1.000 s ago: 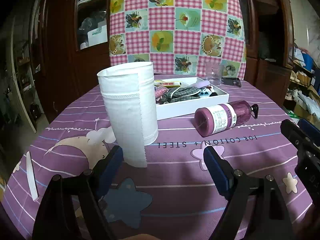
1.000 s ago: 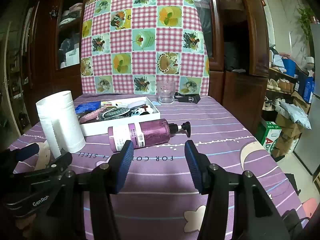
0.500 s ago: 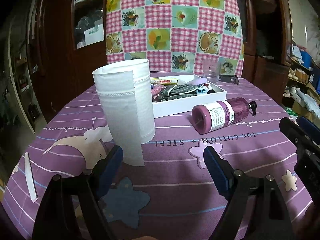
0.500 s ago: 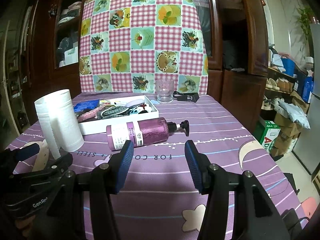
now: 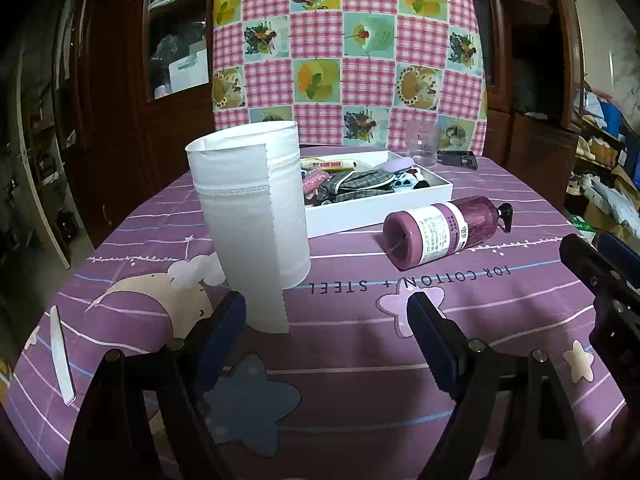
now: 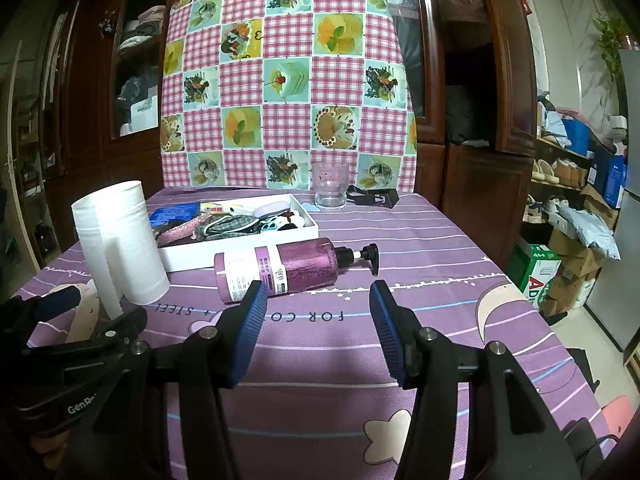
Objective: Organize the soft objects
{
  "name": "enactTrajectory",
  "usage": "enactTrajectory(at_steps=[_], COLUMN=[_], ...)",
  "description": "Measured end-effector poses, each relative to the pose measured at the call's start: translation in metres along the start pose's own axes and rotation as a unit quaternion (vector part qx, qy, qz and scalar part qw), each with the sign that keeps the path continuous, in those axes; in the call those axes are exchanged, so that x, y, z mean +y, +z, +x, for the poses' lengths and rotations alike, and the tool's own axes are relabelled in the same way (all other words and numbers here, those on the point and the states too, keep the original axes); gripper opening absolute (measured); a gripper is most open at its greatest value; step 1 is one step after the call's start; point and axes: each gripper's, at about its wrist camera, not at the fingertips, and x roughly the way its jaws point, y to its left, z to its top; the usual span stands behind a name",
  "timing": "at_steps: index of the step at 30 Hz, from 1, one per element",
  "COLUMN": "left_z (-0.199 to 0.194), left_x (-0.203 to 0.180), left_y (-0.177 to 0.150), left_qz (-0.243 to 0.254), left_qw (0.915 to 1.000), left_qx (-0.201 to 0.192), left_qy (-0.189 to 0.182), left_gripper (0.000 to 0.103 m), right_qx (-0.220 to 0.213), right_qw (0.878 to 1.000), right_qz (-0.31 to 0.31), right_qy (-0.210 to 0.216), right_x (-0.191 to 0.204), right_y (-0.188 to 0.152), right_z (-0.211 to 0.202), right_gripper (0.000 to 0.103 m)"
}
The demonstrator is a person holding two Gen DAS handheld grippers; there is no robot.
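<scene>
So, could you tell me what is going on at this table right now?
A person holds a two-finger gripper in each hand above a purple tablecloth. Both are open and hold nothing. The left gripper faces an upright paper roll whose loose end hangs down. The right gripper faces a purple pump bottle lying on its side. Behind them, a white tray holds small cloth items. Nothing has been picked up yet.
</scene>
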Motion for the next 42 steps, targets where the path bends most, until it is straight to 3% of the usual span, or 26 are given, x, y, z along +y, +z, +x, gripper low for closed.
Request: enactTrajectory(at_steps=[27, 35, 42], left_z=[-0.0023, -0.0025, -0.008], left_x=[-0.003, -0.009, -0.0064], left_y=[-0.0003, -0.0007, -0.0014], left_qz=[0.007, 0.031, 0.019], left_qw=[0.9999, 0.9993, 0.9995], left_qx=[-0.003, -0.003, -0.013], left_qy=[0.01, 0.02, -0.021], left_gripper=[0.083, 0.083, 0.083], right_qx=[0.002, 0.004, 0.004], right_qw=[1.0, 1.0, 1.0], right_qz=[-0.002, -0.003, -0.003], right_qy=[0.002, 0.003, 0.003], right_x=[0.0017, 0.002, 0.0022], right_y=[0.0002, 0.0, -0.0002], right_z=[0.0012, 0.0023, 0.0026], right_gripper=[0.055, 0.055, 0.055])
